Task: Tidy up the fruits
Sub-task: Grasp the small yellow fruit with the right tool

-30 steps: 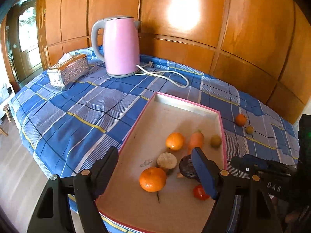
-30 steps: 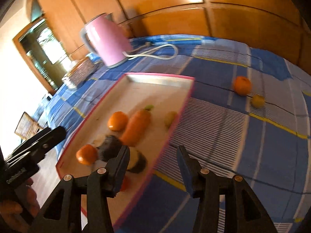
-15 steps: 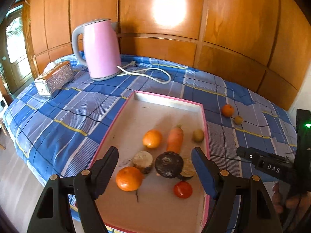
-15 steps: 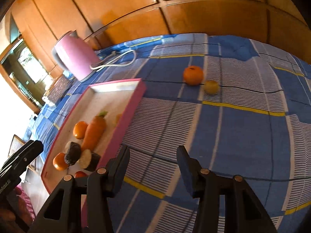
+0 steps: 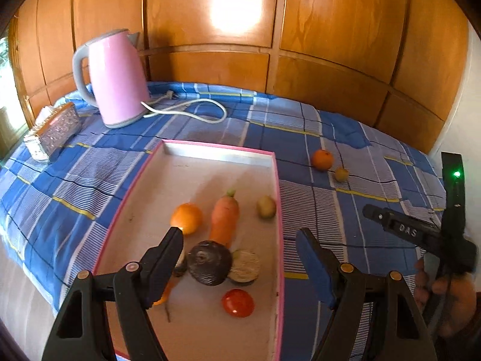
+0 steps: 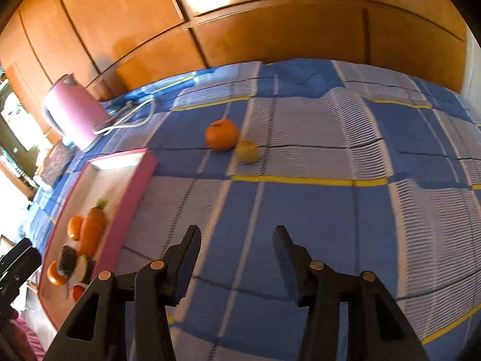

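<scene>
A pink-rimmed tray [image 5: 278,198] [image 6: 132,192] holds an orange [image 5: 186,218], a carrot [image 5: 225,219], a small yellow-green fruit [image 5: 266,207], a dark round fruit [image 5: 209,262], a cut half [image 5: 245,266] and a red tomato [image 5: 238,303]. An orange [image 6: 222,134] [image 5: 322,159] and a small yellow fruit [image 6: 247,151] [image 5: 341,174] lie on the blue checked cloth right of the tray. My left gripper [image 5: 240,258] is open and empty above the tray's near end. My right gripper [image 6: 237,255] is open and empty over the cloth, short of the two loose fruits.
A pink kettle [image 5: 115,78] with a white cord [image 5: 192,111] stands at the back left, with a silver tissue box [image 5: 54,131] beside it. Wooden panels [image 5: 270,30] close the far side. The table's edge drops off at the left.
The right gripper has swung right, away from the tray, and now faces the two loose fruits on the cloth. The left gripper's view has shifted right along the tray. Both stayed open.
</scene>
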{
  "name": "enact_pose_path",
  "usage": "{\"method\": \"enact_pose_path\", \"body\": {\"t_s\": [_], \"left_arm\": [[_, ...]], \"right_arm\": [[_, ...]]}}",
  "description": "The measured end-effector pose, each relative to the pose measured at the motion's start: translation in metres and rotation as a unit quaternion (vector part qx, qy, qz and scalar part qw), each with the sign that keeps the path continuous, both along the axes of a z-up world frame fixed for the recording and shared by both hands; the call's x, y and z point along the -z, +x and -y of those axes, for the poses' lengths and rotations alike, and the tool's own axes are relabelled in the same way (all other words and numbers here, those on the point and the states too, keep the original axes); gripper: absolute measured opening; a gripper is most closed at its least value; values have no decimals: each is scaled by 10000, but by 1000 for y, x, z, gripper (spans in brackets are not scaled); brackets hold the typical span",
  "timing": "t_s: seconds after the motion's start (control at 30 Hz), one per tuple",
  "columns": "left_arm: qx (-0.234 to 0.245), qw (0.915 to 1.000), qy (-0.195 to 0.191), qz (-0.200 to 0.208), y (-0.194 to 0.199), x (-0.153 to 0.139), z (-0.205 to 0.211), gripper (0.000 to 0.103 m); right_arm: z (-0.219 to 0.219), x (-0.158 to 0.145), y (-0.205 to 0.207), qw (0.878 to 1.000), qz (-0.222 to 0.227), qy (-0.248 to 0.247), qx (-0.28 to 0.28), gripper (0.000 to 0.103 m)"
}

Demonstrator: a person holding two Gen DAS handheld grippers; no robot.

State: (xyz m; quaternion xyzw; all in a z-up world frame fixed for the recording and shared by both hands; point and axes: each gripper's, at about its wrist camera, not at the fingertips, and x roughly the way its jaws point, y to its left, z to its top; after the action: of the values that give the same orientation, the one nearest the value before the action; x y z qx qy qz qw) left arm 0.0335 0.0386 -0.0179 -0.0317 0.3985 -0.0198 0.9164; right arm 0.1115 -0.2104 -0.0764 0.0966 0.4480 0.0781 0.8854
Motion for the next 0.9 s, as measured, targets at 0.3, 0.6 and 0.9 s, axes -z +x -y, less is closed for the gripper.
{"method": "enact_pose_path", "body": {"t_s": [0.3, 0.6, 0.9], "left_arm": [[252, 9997, -70, -37, 16, 0, 18, 78], [481, 9987, -136, -126, 37, 2, 32, 78], [700, 9968, -215, -331, 70, 8, 51, 73]], "right_arm": [[4, 2, 42, 9992, 108, -374, -37, 50], [-21, 17, 92, 9962, 73, -815, -285, 50], [-11, 22, 76, 9906, 127, -1355, -94, 25]]}}
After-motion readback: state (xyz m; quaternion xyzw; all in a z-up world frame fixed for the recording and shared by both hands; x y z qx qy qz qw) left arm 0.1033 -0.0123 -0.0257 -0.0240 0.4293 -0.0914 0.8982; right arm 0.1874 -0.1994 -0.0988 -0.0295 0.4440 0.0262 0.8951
